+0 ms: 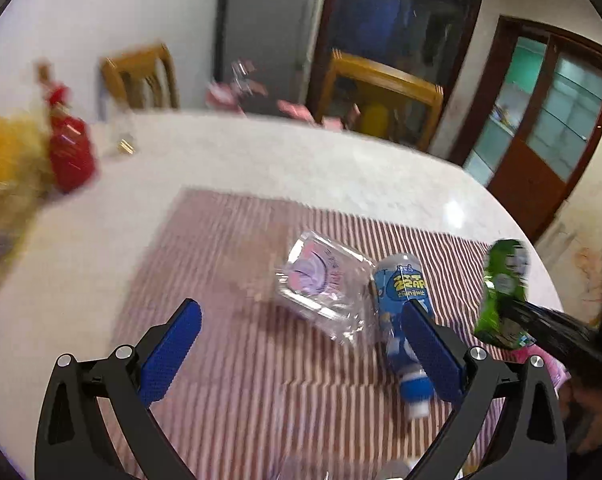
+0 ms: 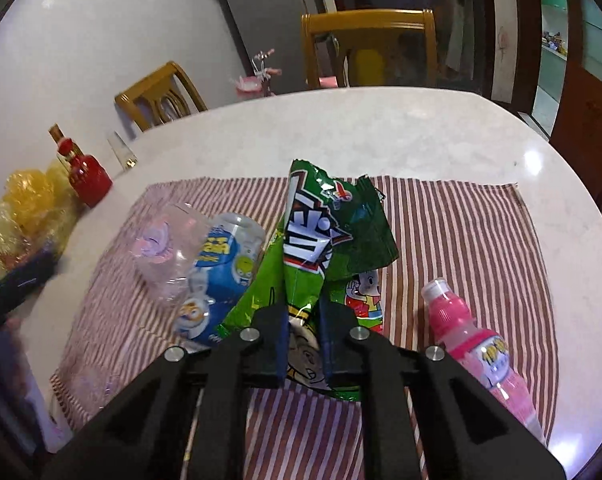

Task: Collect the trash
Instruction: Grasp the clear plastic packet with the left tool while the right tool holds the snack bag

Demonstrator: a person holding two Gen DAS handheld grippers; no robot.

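On the round table [image 2: 441, 136], over the striped cloth [image 2: 461, 240], the right gripper [image 2: 303, 344] is clamped on the green snack bag [image 2: 321, 240], lifted above the blue bottle [image 2: 221, 272]. The left gripper [image 1: 301, 356] hangs spread and empty near the clear cup [image 1: 321, 284]. The slick bag could slip, being pinched only at its bottom. Only the right view shows the pink bottle [image 2: 473, 348].

Bottles [image 2: 221, 276] on mat [image 2: 453, 232] — table [image 2: 381, 136] beneath
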